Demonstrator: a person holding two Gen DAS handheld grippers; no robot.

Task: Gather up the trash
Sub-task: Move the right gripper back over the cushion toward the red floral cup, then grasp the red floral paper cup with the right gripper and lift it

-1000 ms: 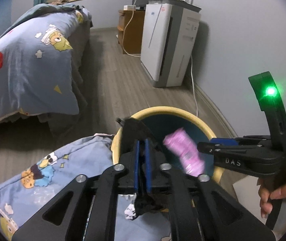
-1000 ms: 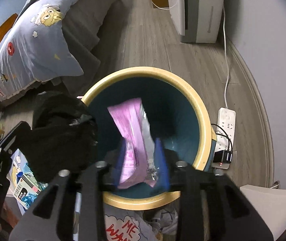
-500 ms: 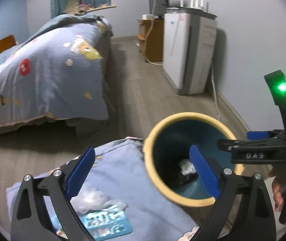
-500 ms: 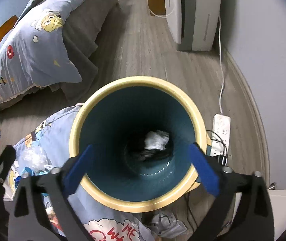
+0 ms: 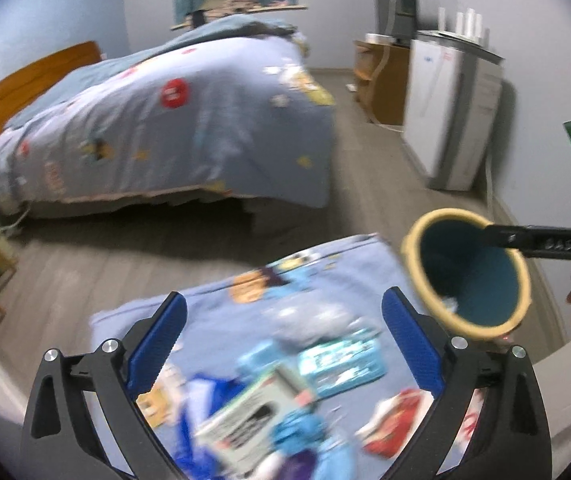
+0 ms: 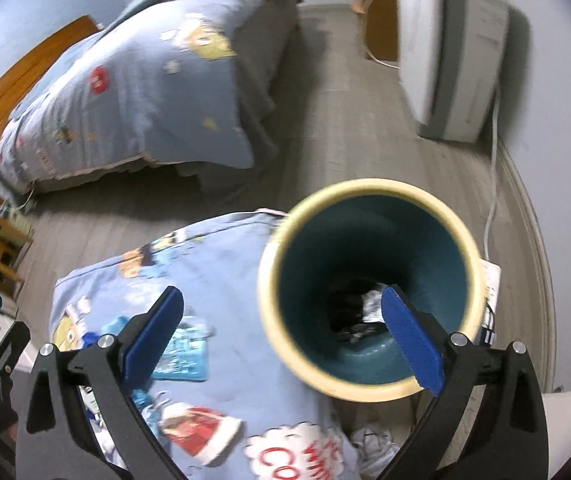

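A teal bin with a yellow rim (image 6: 365, 190) (image 5: 417, 236) stands on the floor beside a blue cartoon cushion (image 6: 225, 264) (image 5: 325, 272). Dark and white trash (image 6: 365, 312) lies at its bottom. My right gripper (image 6: 281, 336) is open and empty, above the bin's left rim. My left gripper (image 5: 283, 340) is open and empty over the cushion, left of the bin. On the cushion lie a teal packet (image 5: 341, 360) (image 6: 183, 354), a grey-green box (image 5: 253, 416), a crumpled clear wrapper (image 5: 309, 316) and blue wrappers (image 5: 305, 436).
A bed with a blue cartoon duvet (image 5: 173, 120) (image 6: 145, 80) fills the left. A white appliance (image 5: 453, 108) (image 6: 449, 52) stands against the right wall, with a power strip (image 6: 489, 280) behind the bin. Crumpled paper (image 6: 373, 444) lies on the floor by the bin.
Both grippers opened and dropped the black item and the pink wrapper into the bin. Both then swung left, the left one out over the cushion's trash.
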